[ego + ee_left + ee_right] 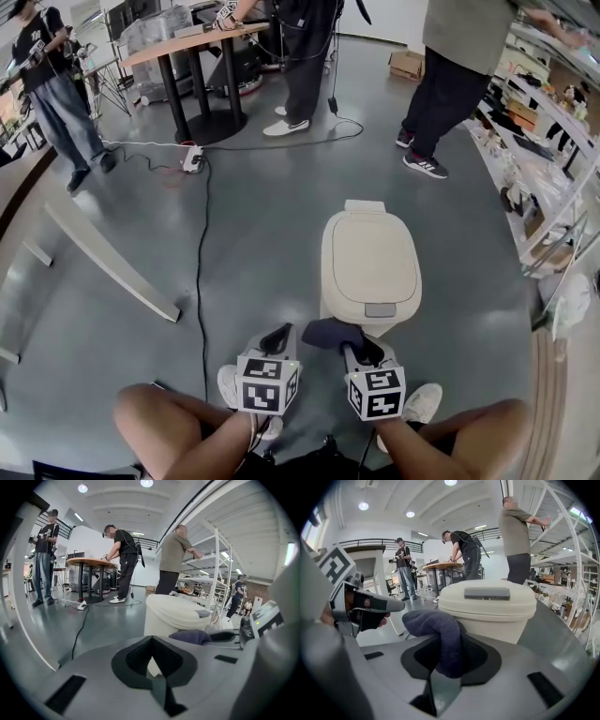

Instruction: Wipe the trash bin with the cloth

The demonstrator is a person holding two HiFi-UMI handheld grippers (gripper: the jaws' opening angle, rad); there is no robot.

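Right gripper (450,654): jaws clamped on the dark blue cloth (433,623), which bunches up over the pads and droops toward the left of the right gripper view. Left gripper (151,654): jaws pressed together, nothing between them, held just beside your right one at the bottom of the head view. Trash bin (370,258): cream, lid closed, grey pad at the lid's front edge, standing on the floor just above both grippers in the head view. The cloth lies at the bin's near edge; you cannot tell from any view whether it touches. Judgement: wiping has barely begun or is about to begin. The next move calls for you to bring the cloth down flat on the lid and sweep across it, with enough fabric past the jaws that plastic does not scrape plastic. Surroundings: a black cable (200,244) runs down the floor left of the bin, well apart from it. People stand at a round table (178,42), upper left. Shelving (548,141) fills the right edge. Nothing blocks the lid.
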